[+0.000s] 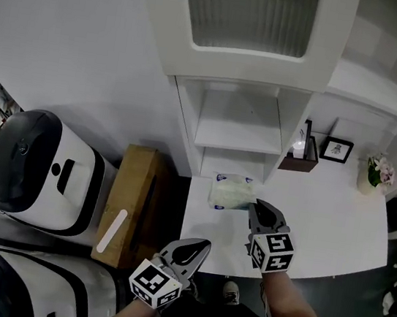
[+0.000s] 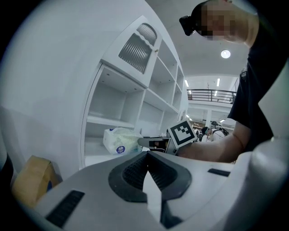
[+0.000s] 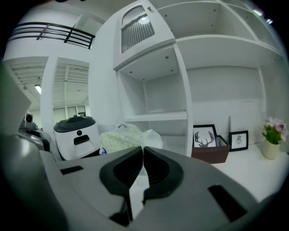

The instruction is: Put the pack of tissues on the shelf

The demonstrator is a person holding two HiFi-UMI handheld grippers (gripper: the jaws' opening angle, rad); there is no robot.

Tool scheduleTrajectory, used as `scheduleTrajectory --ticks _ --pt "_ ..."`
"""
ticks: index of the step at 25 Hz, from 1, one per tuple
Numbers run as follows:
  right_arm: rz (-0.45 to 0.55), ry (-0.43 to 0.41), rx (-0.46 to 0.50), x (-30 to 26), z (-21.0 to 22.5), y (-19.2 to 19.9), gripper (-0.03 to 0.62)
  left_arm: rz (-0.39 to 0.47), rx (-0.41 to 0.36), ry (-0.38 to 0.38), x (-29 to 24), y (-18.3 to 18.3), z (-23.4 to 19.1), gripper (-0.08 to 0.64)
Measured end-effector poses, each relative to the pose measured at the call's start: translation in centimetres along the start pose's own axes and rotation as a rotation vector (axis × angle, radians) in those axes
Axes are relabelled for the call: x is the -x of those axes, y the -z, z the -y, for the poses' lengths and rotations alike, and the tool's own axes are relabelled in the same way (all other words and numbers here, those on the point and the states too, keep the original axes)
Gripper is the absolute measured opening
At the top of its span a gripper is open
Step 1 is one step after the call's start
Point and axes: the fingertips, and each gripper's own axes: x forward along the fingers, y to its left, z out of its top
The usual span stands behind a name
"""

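On the white worktop (image 1: 338,212), just in front of the shelf unit's (image 1: 235,134) lowest open compartment, lies the pack of tissues (image 1: 231,194), a pale green bundle in clear wrapper. It has not reached any shelf board. The right tool (image 1: 256,205) meets the pack's near right edge, and its own view shows the jaws clenched together with the wrapper (image 3: 122,139) right at their tips, apparently nipping it. The left tool (image 1: 206,245) hovers over the worktop's near left edge, well apart from the pack, jaws pressed together on nothing.

Farther right on the worktop stand a dark brown box (image 1: 298,158), a small framed picture (image 1: 337,149) and a pot of pink flowers (image 1: 376,173). The unit is white throughout, with a ribbed panel (image 1: 254,11) above the open compartments. Left of the worktop a cardboard box (image 1: 129,203) leans against it, and beyond that sits a white machine with a dark lid (image 1: 34,166). Dark floor (image 1: 354,303) shows at the near right.
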Motion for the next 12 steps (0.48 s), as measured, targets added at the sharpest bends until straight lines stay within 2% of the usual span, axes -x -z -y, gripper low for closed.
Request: scheduleTrajectory --ticks 12 --pt "-0.013 0.065 -0.023 -4.6 1.3 1.4 0.008 -0.033 -0.002 0.046 -0.5 0.2 -3.4 0.005"
